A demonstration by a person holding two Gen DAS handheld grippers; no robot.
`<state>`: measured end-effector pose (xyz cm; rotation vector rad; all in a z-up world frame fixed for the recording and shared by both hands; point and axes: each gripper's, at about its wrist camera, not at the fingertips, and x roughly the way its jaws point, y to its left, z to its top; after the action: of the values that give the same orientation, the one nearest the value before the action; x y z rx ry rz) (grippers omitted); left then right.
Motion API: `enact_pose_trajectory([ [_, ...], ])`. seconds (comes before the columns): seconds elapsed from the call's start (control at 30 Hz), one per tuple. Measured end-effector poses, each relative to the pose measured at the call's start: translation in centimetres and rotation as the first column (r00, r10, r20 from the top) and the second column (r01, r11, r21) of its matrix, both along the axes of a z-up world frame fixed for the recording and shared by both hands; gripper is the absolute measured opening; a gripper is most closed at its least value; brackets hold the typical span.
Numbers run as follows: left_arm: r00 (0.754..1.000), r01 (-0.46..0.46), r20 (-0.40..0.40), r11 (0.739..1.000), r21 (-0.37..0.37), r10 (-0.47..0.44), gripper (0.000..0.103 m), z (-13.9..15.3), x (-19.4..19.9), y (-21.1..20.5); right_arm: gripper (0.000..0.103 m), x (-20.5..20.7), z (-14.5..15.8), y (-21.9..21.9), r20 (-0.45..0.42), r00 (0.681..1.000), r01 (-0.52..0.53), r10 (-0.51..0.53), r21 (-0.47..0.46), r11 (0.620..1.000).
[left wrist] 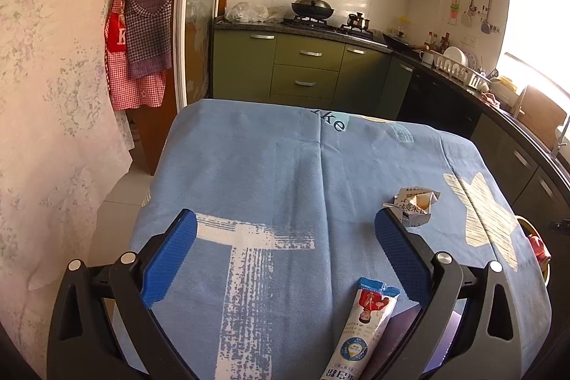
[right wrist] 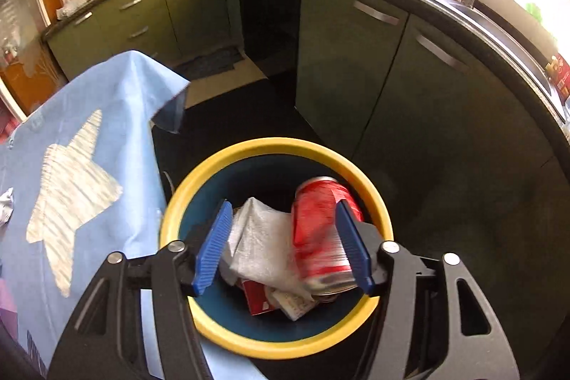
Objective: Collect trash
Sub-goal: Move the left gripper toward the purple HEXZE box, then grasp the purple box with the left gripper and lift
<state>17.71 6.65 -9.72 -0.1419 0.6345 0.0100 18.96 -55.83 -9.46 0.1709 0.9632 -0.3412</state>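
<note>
My left gripper (left wrist: 285, 230) is open and empty above the blue tablecloth (left wrist: 267, 173). A crumpled paper carton (left wrist: 415, 203) lies just beyond its right finger. A white and blue snack wrapper (left wrist: 363, 323) lies on the cloth near that finger's base. My right gripper (right wrist: 283, 219) is open over a yellow-rimmed blue bin (right wrist: 249, 148) beside the table. A red can (right wrist: 320, 230), motion-blurred, sits between the fingers against the right one, over the bin. White crumpled plastic (right wrist: 260, 237) and a red packet (right wrist: 256, 298) lie in the bin.
Green kitchen cabinets (left wrist: 306, 66) and a black counter with a wok (left wrist: 312, 8) and dish rack (left wrist: 459, 70) lie beyond the table. Aprons (left wrist: 142, 24) hang at left. The bin rim and red can also peek at the table's right edge (left wrist: 536, 244). The floor by the bin is dark.
</note>
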Motion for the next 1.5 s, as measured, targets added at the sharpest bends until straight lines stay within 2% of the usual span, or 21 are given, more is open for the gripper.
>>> enact_pose_trajectory([
  [0.23,0.999,0.047,-0.003,0.999,-0.001,-0.047,0.098,-0.1,-0.1,-0.8,0.062,-2.1,0.9,4.4,0.061,0.996,-0.074,0.072,0.042,0.996],
  [0.33,0.994,0.110,-0.017,0.994,-0.015,-0.110,0.098,0.1,-0.1,-1.6,0.063,-2.7,1.1,6.0,0.074,0.991,-0.114,0.110,0.054,0.992],
  [0.47,0.972,0.232,-0.035,0.972,-0.041,-0.233,0.098,0.9,-0.7,-3.1,0.065,-3.0,1.5,7.6,0.088,0.984,-0.158,0.153,0.058,0.986],
  [0.6,0.921,0.381,-0.061,0.923,-0.057,-0.384,0.098,1.6,-2.1,-4.9,0.067,-3.4,2.3,8.6,0.108,0.977,-0.188,0.181,0.050,0.981],
  [0.7,0.857,0.504,-0.106,0.864,-0.028,-0.503,0.098,1.4,-3.3,-6.4,0.067,-3.6,2.5,8.9,0.119,0.974,-0.203,0.195,0.057,0.978],
  [0.9,0.761,0.639,-0.173,0.769,0.035,-0.625,0.098,0.5,-5.2,-8.8,0.068,-3.6,1.9,9.8,0.117,0.969,-0.226,0.217,0.072,0.971],
  [1.03,0.721,0.683,-0.206,0.729,0.053,-0.661,0.098,0.0,-5.9,-10.2,0.069,-3.4,1.6,10.3,0.116,0.966,-0.239,0.229,0.082,0.968],
  [1.17,0.700,0.702,-0.235,0.710,0.056,-0.674,0.098,-0.8,-6.0,-11.1,0.069,-3.3,1.5,10.9,0.117,0.962,-0.257,0.246,0.086,0.963],
  [1.23,0.701,0.704,-0.240,0.706,0.083,-0.671,0.098,-1.0,-6.1,-11.3,0.069,-3.3,1.5,11.1,0.118,0.961,-0.261,0.250,0.087,0.961],
  [1.33,0.695,0.709,-0.242,0.700,0.081,-0.677,0.098,-1.0,-6.2,-11.4,0.070,-3.3,1.4,11.1,0.118,0.961,-0.262,0.251,0.088,0.961],
  [1.5,0.709,0.696,-0.257,0.711,0.102,-0.657,0.098,-1.4,-5.7,-11.3,0.070,-3.2,1.0,11.1,0.118,0.960,-0.265,0.253,0.102,0.959],
])
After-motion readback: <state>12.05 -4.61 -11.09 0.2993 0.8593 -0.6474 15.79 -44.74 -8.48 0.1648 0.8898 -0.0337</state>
